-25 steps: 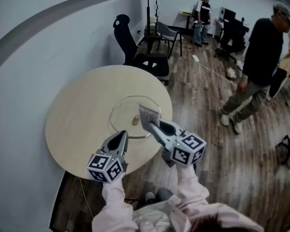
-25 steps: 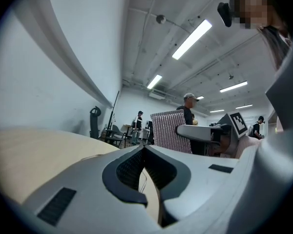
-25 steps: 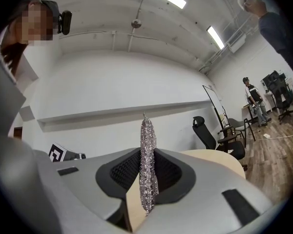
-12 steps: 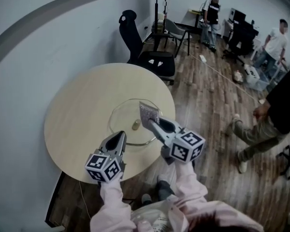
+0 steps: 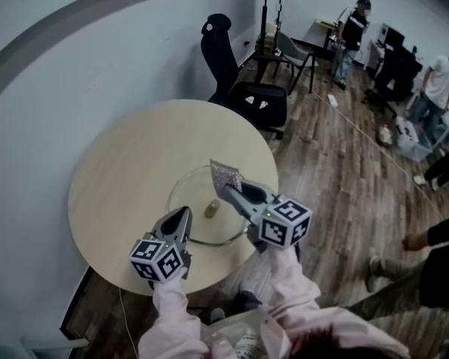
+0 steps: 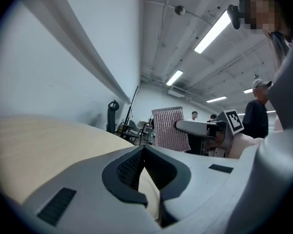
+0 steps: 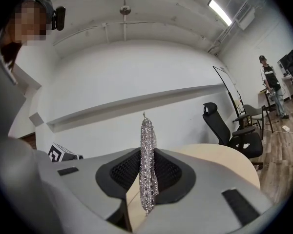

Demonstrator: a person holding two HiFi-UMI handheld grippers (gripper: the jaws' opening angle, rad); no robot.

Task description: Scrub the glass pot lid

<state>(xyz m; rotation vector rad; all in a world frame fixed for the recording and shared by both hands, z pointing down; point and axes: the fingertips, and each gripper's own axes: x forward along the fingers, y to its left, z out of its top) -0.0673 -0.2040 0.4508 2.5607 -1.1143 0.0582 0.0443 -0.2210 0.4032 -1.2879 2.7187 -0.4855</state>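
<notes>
The right gripper point(image 5: 232, 191) hides part of the glass pot lid point(image 5: 191, 204); the edge crops a person point(image 5: 434, 283).

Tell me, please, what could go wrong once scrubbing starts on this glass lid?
The glass lid lies loose near the near edge of the table, and the left gripper is shut on nothing; scrubbing might push it off. The right gripper pinches only one end of the scrubbing cloth, which might slip out under pressure.
</notes>
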